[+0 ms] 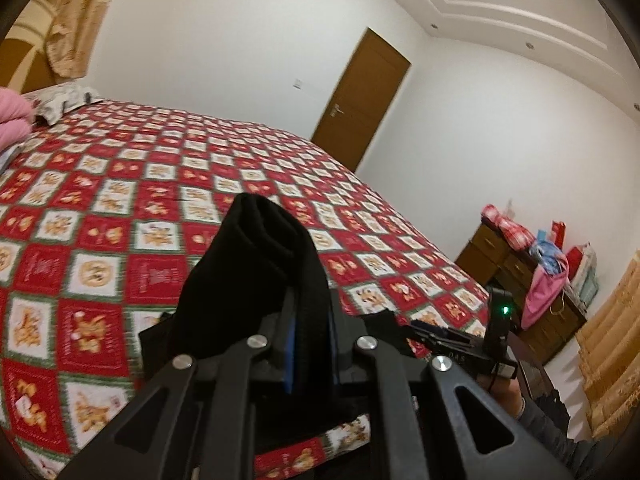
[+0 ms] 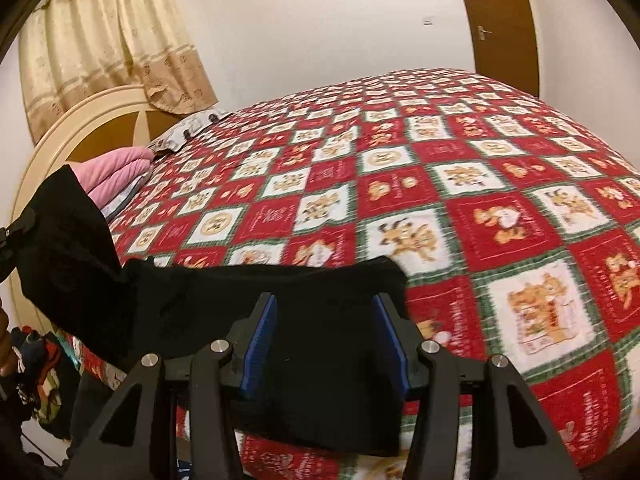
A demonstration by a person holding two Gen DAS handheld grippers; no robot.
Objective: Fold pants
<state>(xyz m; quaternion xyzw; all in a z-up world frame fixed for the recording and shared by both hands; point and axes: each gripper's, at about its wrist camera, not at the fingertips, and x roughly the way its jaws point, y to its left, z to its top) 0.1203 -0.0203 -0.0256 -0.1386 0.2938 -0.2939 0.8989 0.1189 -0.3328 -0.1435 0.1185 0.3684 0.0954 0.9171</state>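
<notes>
The black pants [image 1: 256, 264] are bunched between the blue pads of my left gripper [image 1: 312, 344], which is shut on them and holds them above the bed's near edge. In the right wrist view the pants [image 2: 312, 312] stretch across the near bed edge, rising at the left toward the left gripper. My right gripper [image 2: 326, 340] has its jaws apart, with pants fabric lying between the blue pads [image 2: 262, 340]. The right gripper also shows in the left wrist view [image 1: 472, 344], low right, with a green light.
The bed carries a red, white and green patchwork quilt [image 2: 460, 168]. Pink bedding [image 2: 116, 176] and a pillow lie by the headboard [image 2: 52, 148]. A dresser with piled clothes [image 1: 532, 276] stands by the far wall, beside a brown door [image 1: 360, 100]. Curtains [image 2: 108, 36] hang behind the headboard.
</notes>
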